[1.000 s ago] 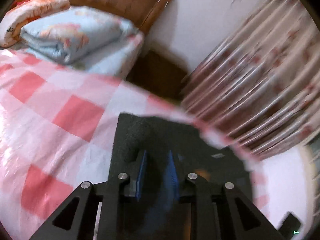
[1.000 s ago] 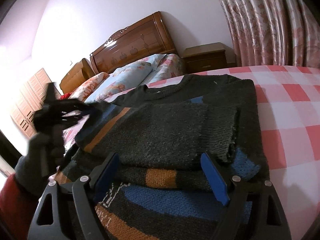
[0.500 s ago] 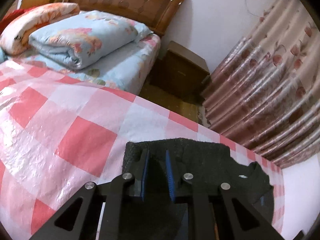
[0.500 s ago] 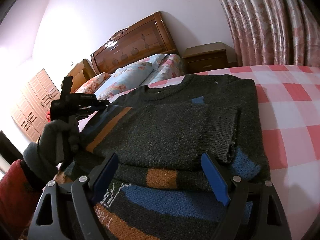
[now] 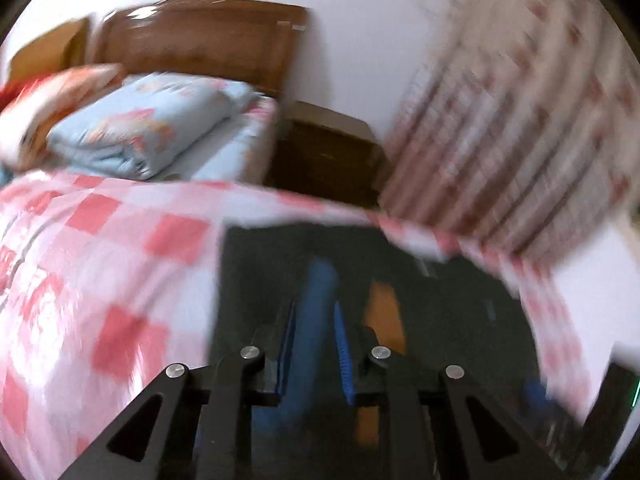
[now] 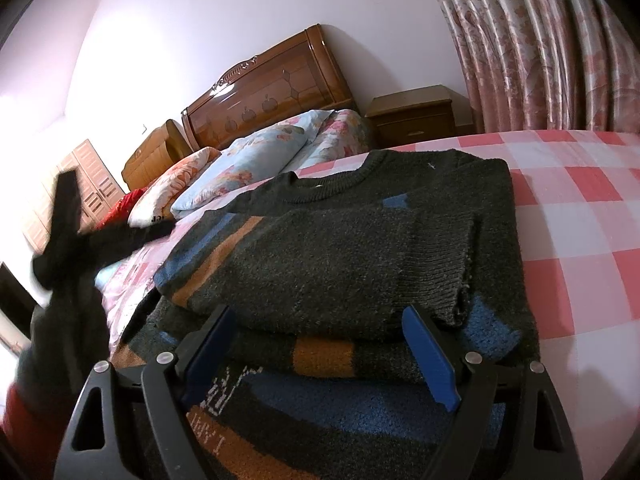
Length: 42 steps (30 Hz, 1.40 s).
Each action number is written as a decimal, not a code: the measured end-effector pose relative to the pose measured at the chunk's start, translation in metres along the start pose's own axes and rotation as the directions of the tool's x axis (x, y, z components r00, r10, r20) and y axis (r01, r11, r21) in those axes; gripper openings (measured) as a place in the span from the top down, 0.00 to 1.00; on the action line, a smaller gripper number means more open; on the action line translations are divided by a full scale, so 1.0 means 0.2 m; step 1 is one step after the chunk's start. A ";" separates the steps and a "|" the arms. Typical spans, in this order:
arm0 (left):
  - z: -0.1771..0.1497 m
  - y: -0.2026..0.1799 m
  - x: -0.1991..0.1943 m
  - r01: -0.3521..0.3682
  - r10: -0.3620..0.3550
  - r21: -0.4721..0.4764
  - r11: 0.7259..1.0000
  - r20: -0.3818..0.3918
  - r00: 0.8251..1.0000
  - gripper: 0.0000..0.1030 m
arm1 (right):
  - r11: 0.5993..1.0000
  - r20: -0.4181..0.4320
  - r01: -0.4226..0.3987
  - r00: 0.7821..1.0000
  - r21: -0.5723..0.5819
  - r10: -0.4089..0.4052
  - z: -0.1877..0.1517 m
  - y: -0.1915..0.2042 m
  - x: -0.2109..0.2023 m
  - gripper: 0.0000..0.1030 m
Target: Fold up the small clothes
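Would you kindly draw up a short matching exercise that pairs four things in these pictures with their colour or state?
Things:
1. sweater
2. right gripper
3. headboard
4. bed cover

Descriptions:
A. glossy brown wood
B. red and white checks
C. dark knit with blue and orange stripes, sleeves folded in
D. open, fingers on either side of the folded knit

Pairs: 1-C, 2-D, 3-A, 4-B
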<state>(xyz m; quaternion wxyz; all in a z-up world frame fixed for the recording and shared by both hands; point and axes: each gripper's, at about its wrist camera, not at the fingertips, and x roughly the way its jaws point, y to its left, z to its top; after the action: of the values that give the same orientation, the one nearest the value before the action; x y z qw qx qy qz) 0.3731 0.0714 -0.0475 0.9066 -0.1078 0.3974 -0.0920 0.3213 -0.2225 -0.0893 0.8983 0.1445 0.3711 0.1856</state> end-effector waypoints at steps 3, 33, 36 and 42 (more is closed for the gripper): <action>-0.18 -0.01 0.05 -0.024 0.025 0.056 0.998 -0.017 1.000 0.80 | 1.000 -0.001 0.000 1.000 0.000 0.000 0.00 0.00 0.00 0.00; -0.76 0.01 -0.56 0.019 -0.017 0.073 0.997 -0.021 1.000 0.80 | 0.888 -0.161 0.233 0.935 -0.397 -0.317 -0.56 0.52 -0.30 0.00; -0.85 -0.23 -0.53 0.088 -0.071 0.213 0.973 -0.085 0.994 0.78 | 0.864 -0.195 0.149 0.942 -0.482 -0.272 -0.66 0.69 -0.24 0.00; -0.98 -0.10 -0.58 0.070 -0.054 0.243 0.968 -0.074 0.996 0.78 | 0.892 -0.222 0.128 0.944 -0.434 -0.243 -0.71 0.46 -0.41 0.00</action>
<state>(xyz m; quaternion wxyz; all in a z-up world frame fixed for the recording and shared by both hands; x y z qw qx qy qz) 0.1495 0.0581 -0.0909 0.8959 -0.0043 0.4095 -0.1722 0.1445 -0.1601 -0.1006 0.8629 -0.1123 0.4543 0.1906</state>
